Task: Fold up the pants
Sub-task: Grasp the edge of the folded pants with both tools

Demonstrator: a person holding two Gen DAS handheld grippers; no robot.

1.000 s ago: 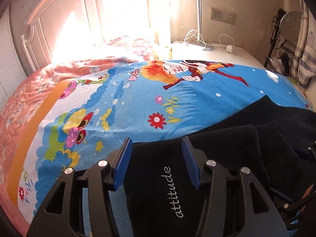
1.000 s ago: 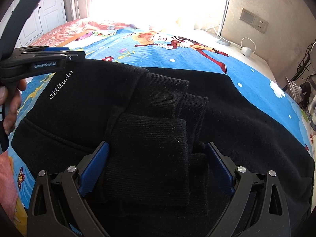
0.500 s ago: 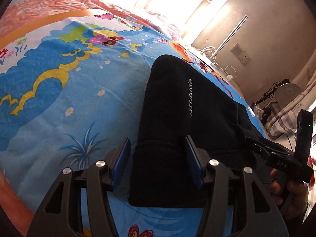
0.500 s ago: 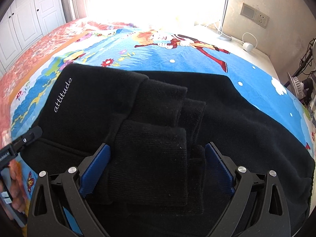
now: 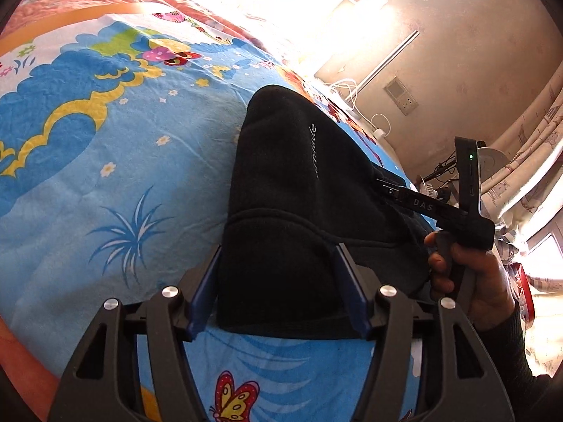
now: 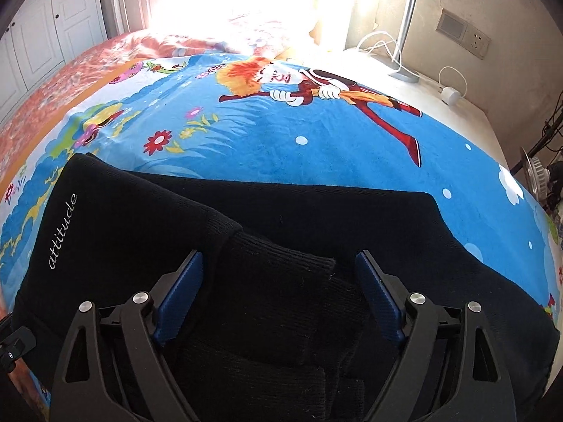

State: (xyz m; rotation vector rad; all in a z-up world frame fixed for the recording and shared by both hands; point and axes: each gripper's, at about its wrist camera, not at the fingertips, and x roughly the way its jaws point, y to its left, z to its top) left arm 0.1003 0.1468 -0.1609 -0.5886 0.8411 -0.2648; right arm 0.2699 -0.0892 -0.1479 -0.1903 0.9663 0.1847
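Black pants (image 5: pixel 302 183) with white "attitude" lettering lie folded on the blue cartoon bedspread (image 5: pixel 105 147). My left gripper (image 5: pixel 278 281) is open, its blue pads either side of the near edge of the pants by a curved seam. In the right wrist view the pants (image 6: pixel 316 218) spread wide, with ribbed cuffs (image 6: pixel 278 281) folded on top. My right gripper (image 6: pixel 279 292) is open over those cuffs, pads apart. The right gripper's body and the hand holding it show in the left wrist view (image 5: pixel 461 218).
The bed fills both views, with a pink floral cover (image 6: pixel 70 70) at the left. A white side table (image 6: pixel 422 84) with cables and a charger stands at the far side below a wall socket (image 6: pixel 461 33). A fan (image 6: pixel 535 172) stands at the right.
My left gripper has swung round from the lettered end to the near edge of the pants and moved closer. My right gripper has moved forward over the cuffs. Both stayed open.
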